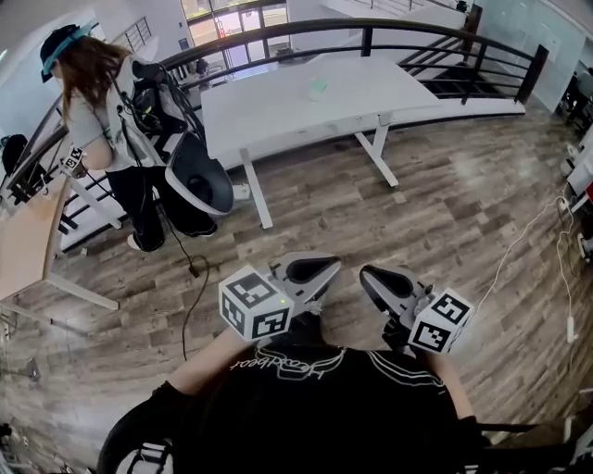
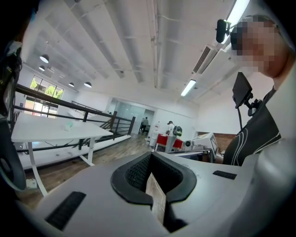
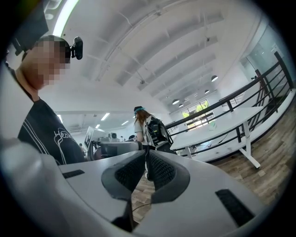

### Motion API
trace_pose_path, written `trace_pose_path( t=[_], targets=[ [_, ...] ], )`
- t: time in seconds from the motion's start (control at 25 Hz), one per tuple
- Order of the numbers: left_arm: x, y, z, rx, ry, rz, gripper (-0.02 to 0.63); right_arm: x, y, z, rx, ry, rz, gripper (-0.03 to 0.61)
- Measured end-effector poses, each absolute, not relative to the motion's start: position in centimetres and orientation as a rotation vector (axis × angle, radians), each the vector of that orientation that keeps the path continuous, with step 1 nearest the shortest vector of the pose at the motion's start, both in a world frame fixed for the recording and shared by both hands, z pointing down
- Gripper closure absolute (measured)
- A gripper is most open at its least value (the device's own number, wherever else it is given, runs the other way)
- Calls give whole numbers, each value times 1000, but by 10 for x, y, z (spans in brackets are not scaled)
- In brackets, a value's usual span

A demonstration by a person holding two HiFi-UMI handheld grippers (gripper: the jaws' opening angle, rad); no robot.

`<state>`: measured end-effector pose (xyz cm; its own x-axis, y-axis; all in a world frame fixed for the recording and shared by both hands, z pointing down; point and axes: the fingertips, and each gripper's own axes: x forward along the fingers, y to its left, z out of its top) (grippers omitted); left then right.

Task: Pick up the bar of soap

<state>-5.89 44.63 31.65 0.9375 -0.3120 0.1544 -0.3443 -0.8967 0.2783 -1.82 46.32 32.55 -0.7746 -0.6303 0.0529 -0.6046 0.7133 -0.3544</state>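
Note:
The pale green bar of soap (image 1: 320, 89) lies on a white table (image 1: 278, 111) far across the wooden floor. It shows small in the left gripper view (image 2: 68, 125) and the right gripper view (image 3: 212, 124). My left gripper (image 1: 310, 270) (image 2: 152, 162) and right gripper (image 1: 384, 280) (image 3: 145, 159) are held close to my body, side by side and well short of the table. Both are shut with nothing between their jaws, and both point up and out into the room.
A person in a teal cap with a backpack (image 1: 93, 102) stands at the left beside a dark chair (image 1: 199, 176) and a wooden desk (image 1: 28, 241). A black railing (image 1: 371, 28) runs behind the table. Cables (image 1: 190, 278) trail over the floor.

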Motion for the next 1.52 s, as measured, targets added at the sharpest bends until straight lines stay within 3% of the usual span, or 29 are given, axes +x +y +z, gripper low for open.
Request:
trace_pose_path(
  t=[0.96,1.52],
  targets=[
    [-39,72,294,2798,-433,195,606,5,95,300,-1119,2787,-591,548],
    [-36,-1,311,2811,-420,196,606,1,24,317,-1118,2807,-578,548]
  ],
)
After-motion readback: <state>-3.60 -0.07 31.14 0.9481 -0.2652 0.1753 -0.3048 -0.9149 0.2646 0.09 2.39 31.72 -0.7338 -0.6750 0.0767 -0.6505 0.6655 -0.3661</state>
